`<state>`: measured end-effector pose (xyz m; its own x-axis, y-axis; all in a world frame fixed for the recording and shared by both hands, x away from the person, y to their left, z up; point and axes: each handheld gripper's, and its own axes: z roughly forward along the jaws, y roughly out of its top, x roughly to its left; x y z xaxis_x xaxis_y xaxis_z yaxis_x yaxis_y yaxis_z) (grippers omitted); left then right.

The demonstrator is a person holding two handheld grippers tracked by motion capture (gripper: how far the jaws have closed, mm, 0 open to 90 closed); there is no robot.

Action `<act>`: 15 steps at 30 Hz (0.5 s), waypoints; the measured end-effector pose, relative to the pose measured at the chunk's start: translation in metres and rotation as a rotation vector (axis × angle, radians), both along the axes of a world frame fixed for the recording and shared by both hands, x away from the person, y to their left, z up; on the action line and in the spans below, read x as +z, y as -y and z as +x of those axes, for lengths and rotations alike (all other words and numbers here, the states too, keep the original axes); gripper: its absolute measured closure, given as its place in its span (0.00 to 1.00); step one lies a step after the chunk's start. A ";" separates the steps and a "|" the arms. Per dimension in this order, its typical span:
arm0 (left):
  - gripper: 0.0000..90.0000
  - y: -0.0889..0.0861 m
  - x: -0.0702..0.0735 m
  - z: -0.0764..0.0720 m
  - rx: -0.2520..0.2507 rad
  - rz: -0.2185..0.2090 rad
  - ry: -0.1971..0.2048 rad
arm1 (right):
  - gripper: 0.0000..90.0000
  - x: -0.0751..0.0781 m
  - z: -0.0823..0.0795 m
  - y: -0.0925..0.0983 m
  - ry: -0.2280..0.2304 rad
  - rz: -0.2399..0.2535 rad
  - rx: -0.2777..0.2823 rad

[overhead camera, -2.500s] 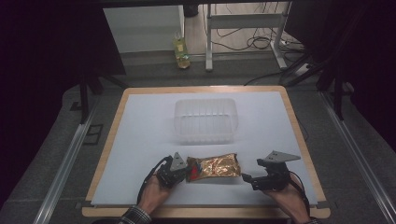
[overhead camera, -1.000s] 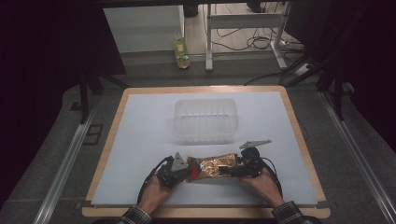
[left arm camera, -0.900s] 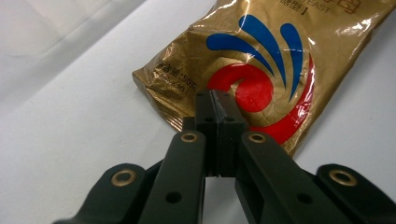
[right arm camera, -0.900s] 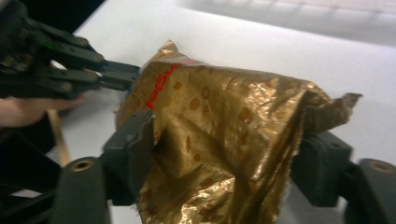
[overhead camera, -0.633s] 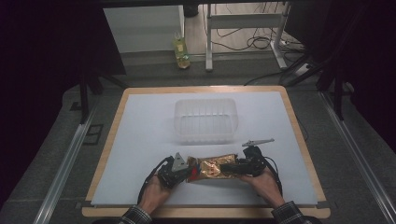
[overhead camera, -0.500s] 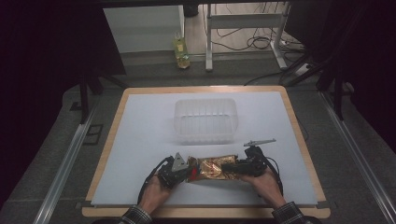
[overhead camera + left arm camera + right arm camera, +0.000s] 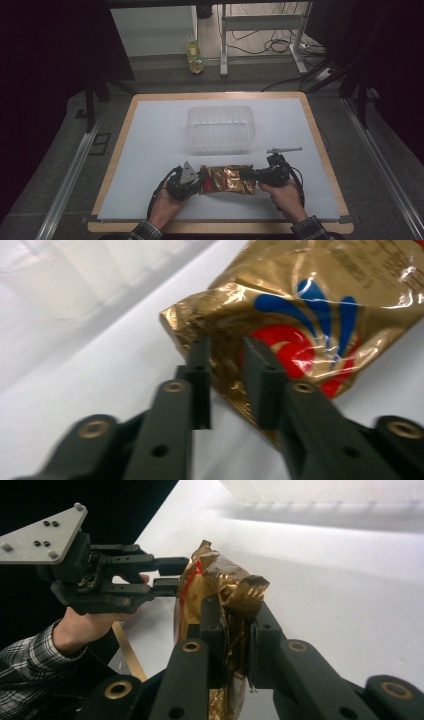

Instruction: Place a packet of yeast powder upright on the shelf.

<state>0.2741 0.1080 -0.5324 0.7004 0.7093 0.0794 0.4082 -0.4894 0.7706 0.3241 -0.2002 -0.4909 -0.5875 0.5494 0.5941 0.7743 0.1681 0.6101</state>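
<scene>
A gold foil packet [image 7: 227, 180] lay lengthwise near the front edge of the white bench [image 7: 150, 130], stretched between two hand-held grippers, one at each short end. The arrangement suggested a two-handed hold, perhaps to pull the packet open or to lift it toward the clear plastic tub [image 7: 220, 127] that stood just behind it, apart from it and apparently empty.

The right gripper [image 7: 257, 175] was clamped on the packet's right end: in the right gripper view its jaws stood narrow, with crumpled gold foil [image 7: 240, 605] pinched between them and a twisted corner poking above the tips. That firm grip looked meant to anchor the packet.

The left gripper [image 7: 192, 179] met the opposite end. In the left gripper view its jaws stood a little apart, flanking the folded edge of the packet [image 7: 300, 330] beside its red and blue emblem; whether they actually pressed the foil could not be told. From the right gripper view, the left gripper's [image 7: 170, 577] tips reached the packet's far edge, held by a hand [image 7: 90, 622] in a plaid sleeve.
</scene>
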 end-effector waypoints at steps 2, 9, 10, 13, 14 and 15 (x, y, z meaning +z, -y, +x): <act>0.72 -0.002 0.001 0.000 0.011 -0.004 0.009 | 0.90 0.004 -0.001 -0.001 0.008 0.000 0.002; 0.47 -0.005 0.001 -0.001 0.039 0.013 0.043 | 0.91 0.024 -0.004 -0.003 0.071 -0.043 -0.006; 0.47 -0.005 0.001 -0.001 0.041 0.016 0.045 | 0.91 0.024 -0.004 -0.003 0.071 -0.043 -0.006; 0.40 -0.006 0.002 -0.001 0.044 0.017 0.044 | 0.92 0.032 -0.004 -0.003 0.102 -0.065 -0.013; 0.35 -0.007 0.002 -0.002 0.046 0.006 0.039 | 0.92 0.038 -0.005 -0.003 0.128 -0.088 -0.021; 0.32 -0.007 0.002 -0.002 0.046 0.006 0.039 | 0.92 0.038 -0.005 -0.003 0.128 -0.088 -0.021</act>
<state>0.2720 0.1145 -0.5301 0.6635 0.7400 0.1106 0.3999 -0.4756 0.7835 0.3192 -0.1977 -0.4532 -0.6432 0.6088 0.4644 0.6951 0.2099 0.6876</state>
